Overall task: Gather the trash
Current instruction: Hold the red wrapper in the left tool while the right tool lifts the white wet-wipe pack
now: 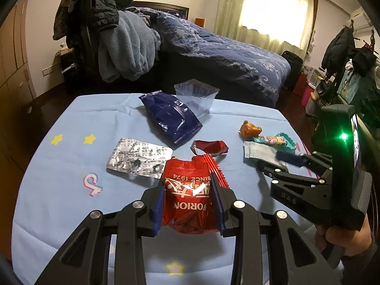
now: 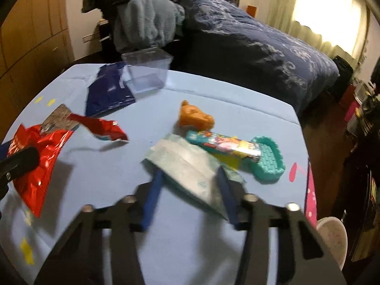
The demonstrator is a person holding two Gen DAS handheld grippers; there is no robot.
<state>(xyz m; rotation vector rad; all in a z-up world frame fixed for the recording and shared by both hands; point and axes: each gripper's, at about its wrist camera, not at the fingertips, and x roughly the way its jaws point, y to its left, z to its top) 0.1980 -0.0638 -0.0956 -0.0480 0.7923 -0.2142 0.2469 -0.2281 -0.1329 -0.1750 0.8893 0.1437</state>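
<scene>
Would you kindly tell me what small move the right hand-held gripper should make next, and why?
Probably close fully on the pale wrapper: the right hand-held gripper straddles it on the table, though blur hides whether the pads press. The left hand-held gripper already clamps the red wrapper.

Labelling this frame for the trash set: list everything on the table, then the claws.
Red foil snack wrapper: 1, red, near edge, in left claw.
Torn red wrapper scrap: 1, red, centre.
Silver blister pack: 1, silver, left.
Dark blue foil bag: 1, navy, far centre.
Clear plastic tub: 1, transparent, far edge.
Orange toy figure: 1, orange, right.
Teal toy: 1, teal, right.
Pale tissue packet: 1, whitish-green, between right claw's fingers.
Left claw: gripping wrapper.
Right claw: around packet; blurred.
</scene>
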